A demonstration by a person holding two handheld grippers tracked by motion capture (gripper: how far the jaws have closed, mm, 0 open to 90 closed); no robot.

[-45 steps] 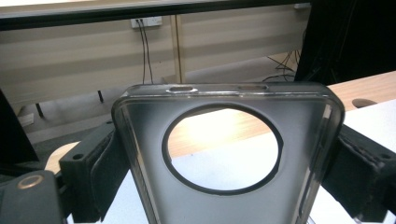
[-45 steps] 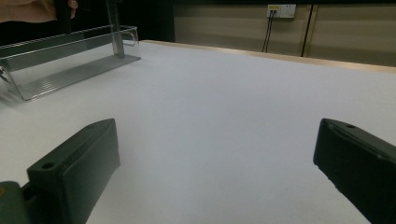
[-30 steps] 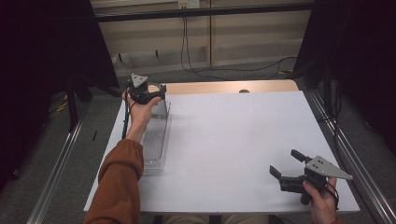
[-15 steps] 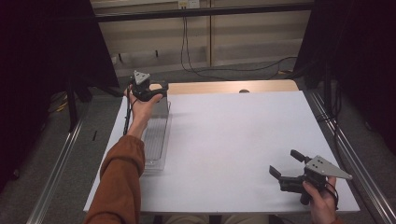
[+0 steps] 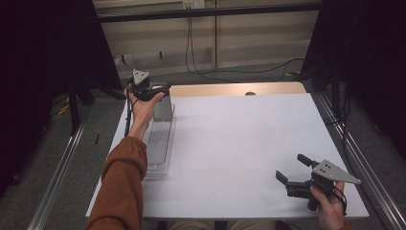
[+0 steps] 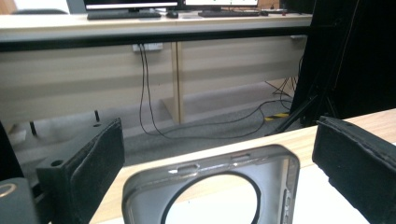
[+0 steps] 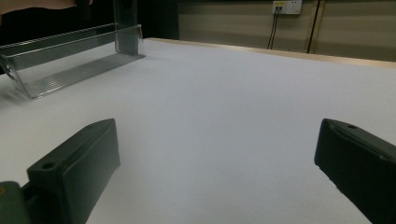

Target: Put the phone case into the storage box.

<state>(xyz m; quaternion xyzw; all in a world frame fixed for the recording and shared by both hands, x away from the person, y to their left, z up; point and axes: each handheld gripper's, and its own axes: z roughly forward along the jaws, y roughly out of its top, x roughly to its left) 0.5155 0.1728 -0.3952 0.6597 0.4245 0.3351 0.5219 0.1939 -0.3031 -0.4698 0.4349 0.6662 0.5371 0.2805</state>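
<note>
A clear plastic tray [image 5: 160,143] is lying lengthwise along the left edge of the white worktop [image 5: 239,143]; a grey phone case [image 6: 212,186] with a round cut-out is standing upright at the tray's far end, and the rest of the tray is seen bare; in the right gripper view the tray [image 7: 70,60] is showing ribbed flooring with the case [image 7: 126,23] rising at its end; the left tongs [image 5: 160,91] are being held over the far end of the tray, just above the case, their jaws standing apart on either side of the case's top edge without touching it, as the left gripper view is showing [image 6: 212,154]; the right tongs [image 5: 293,168] are being held low over the near right corner of the worktop, jaws wide apart with nothing between them, well apart from the tray; cables [image 5: 201,57] are hanging down the wooden panel beyond the worktop; no writing is legible
</note>
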